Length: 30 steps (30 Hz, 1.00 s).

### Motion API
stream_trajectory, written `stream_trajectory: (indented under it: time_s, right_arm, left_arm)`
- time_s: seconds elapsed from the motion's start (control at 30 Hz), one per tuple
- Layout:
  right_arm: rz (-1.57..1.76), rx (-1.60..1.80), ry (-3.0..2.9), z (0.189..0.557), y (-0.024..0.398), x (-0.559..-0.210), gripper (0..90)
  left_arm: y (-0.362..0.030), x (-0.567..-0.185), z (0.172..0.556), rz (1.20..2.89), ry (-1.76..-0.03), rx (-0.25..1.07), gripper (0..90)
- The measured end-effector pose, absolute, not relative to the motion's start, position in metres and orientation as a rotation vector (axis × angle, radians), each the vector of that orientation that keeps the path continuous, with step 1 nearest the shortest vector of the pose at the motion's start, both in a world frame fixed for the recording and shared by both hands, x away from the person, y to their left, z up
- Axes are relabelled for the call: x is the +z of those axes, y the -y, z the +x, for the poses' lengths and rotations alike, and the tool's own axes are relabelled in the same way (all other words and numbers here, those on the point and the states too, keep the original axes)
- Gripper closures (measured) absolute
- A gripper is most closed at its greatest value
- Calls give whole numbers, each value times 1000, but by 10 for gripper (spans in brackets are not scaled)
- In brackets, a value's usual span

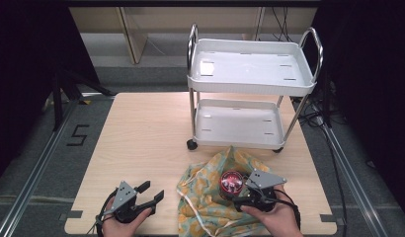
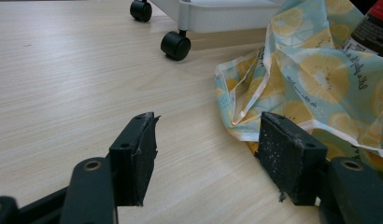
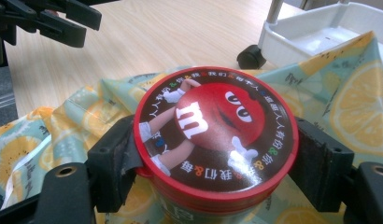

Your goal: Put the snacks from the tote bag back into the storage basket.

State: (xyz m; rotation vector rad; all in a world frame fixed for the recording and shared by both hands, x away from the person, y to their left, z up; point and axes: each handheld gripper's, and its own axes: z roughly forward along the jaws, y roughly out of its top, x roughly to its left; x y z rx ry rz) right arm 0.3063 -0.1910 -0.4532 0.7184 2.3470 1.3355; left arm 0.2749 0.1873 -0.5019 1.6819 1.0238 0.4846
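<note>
A round candy tub with a red lid (image 3: 216, 135) stands inside a lemon-print cloth bag (image 1: 208, 195) near the table's front edge. My right gripper (image 3: 216, 161) is shut on the tub, one jaw pressing each side just under the lid. In the high view the tub (image 1: 231, 181) sits left of the right gripper (image 1: 247, 195). My left gripper (image 1: 152, 192) is open at the front left of the table, empty, its jaws spread over bare wood. In the left gripper view the bag's edge (image 2: 292, 79) lies just past the right jaw of the left gripper (image 2: 217, 149).
A white two-shelf trolley (image 1: 250, 98) on black castors stands at the back of the wooden table (image 1: 141, 133), both shelves bare. One castor (image 2: 175, 45) is ahead of the left gripper. A white drawstring (image 1: 203, 224) trails from the bag toward the front edge.
</note>
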Motion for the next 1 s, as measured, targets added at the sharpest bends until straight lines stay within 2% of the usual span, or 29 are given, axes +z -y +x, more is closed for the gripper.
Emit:
stream_trajectory:
  time_s: [1.0]
  right_arm:
    - [711, 1380, -2308, 311, 193, -426, 261]
  left_arm:
    - [-190, -502, 275, 1691, -1039, 492, 370]
